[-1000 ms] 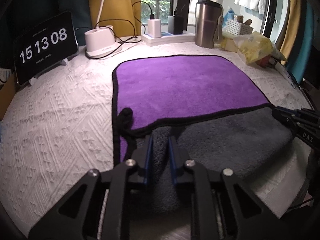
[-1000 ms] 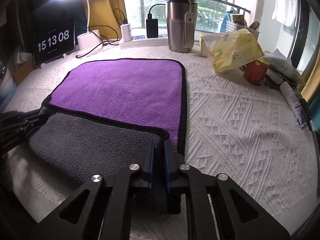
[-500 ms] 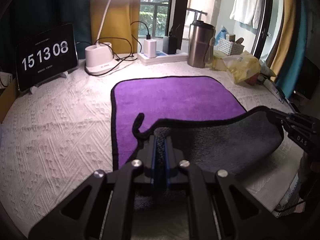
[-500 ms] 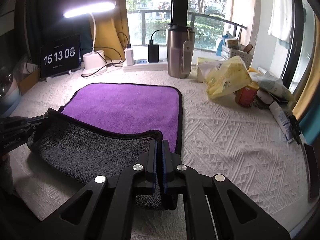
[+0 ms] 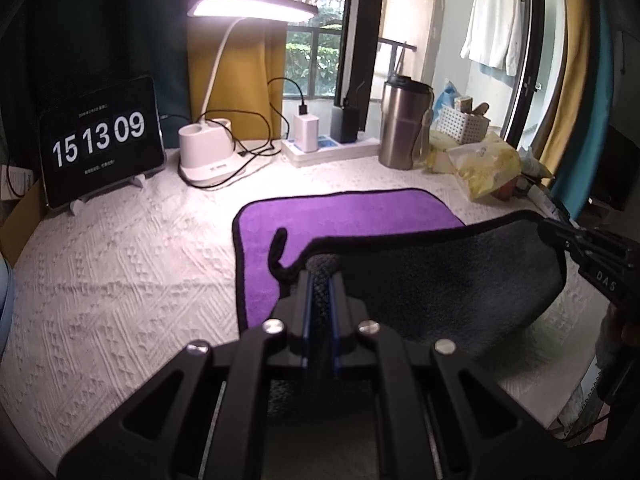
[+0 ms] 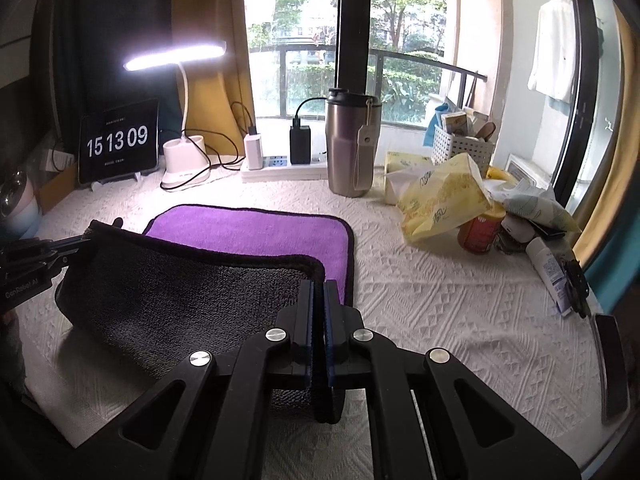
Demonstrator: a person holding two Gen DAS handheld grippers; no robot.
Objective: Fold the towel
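Microfiber towel (image 5: 460,276) looks soft and limp, sagging at frame centre; left gripper (image 5: 320,280) and right gripper (image 6: 319,296) fingers clench its near corners.

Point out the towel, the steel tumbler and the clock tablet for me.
towel (image 5: 352,216), left wrist view, on its purple face.
steel tumbler (image 6: 350,152), right wrist view, on its body.
clock tablet (image 5: 100,140), left wrist view, on its screen.
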